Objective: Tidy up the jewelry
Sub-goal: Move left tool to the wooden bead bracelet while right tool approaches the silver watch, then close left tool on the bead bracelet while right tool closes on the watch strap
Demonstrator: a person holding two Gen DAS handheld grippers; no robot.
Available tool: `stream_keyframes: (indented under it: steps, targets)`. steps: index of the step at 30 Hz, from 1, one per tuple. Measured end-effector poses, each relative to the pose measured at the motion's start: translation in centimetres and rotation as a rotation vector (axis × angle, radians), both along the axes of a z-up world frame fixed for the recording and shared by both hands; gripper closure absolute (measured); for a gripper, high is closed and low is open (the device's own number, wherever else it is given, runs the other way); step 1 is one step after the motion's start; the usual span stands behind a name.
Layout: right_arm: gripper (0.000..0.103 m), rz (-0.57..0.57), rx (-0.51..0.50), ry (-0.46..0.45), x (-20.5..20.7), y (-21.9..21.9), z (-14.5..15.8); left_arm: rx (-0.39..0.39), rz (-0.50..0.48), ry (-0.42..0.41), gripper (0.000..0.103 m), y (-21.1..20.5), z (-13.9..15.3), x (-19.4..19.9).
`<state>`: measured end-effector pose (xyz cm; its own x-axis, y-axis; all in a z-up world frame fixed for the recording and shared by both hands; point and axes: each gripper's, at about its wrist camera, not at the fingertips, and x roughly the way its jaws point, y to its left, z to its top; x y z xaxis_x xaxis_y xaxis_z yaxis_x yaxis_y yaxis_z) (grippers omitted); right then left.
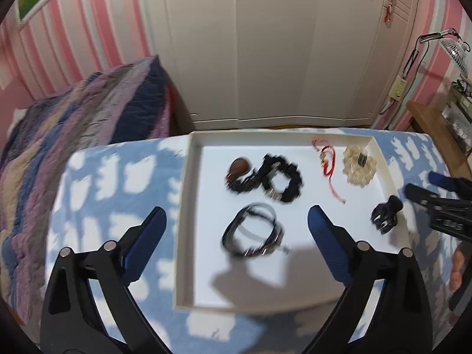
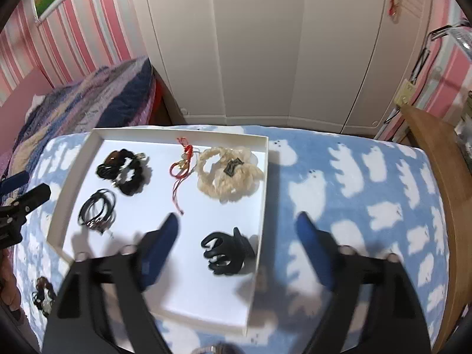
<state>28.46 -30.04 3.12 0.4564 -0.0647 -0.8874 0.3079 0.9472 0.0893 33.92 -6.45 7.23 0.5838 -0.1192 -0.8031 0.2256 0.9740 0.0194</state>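
With both sets of fingers (image 1: pixel 236 230) (image 2: pixel 236 233) spread and empty over the tray (image 2: pixel 264 177), a careless reach for the claw clip (image 2: pixel 227 253) could snag the red cord (image 2: pixel 178 177)

Surface: blue-and-white blanket (image 2: pixel 339 194).
On it: white tray (image 2: pixel 262 194), centre; dark hair ties (image 2: pixel 42 293), 8 o'clock.

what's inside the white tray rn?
White tray holds black claw clip, cream scrunchie, red cord, black scrunchie, black bands. Anything beneath them is hidden.
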Motion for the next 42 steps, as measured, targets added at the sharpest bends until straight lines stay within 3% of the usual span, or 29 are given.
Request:
stream_keyframes:
  steps: [8,18,23,30,37,42]
  targets:
    - [0.016,0.005,0.031,-0.04,-6.5,1.6,1.5,-0.007,-0.011,0.007,0.003,3.0,0.3,-6.2]
    - [0.016,0.028,-0.039,-0.03,-12.4,3.8,2.8,-0.017,0.03,0.027,0.003,7.5,0.0,-12.0]
    - [0.016,0.036,-0.073,0.001,-14.2,4.9,2.4,-0.057,0.058,0.041,0.003,10.2,-0.2,-14.5]
    - [0.016,0.039,-0.089,0.005,-16.1,6.1,2.6,-0.023,0.059,0.036,0.003,11.5,-0.3,-17.2]
    - [0.016,0.043,-0.091,0.013,-17.2,6.9,2.4,-0.046,0.056,0.037,0.004,12.4,-0.7,-18.9]
    - [0.016,0.033,-0.093,0.031,-17.6,7.0,1.8,-0.044,0.04,0.062,0.015,12.2,-1.5,-19.2]
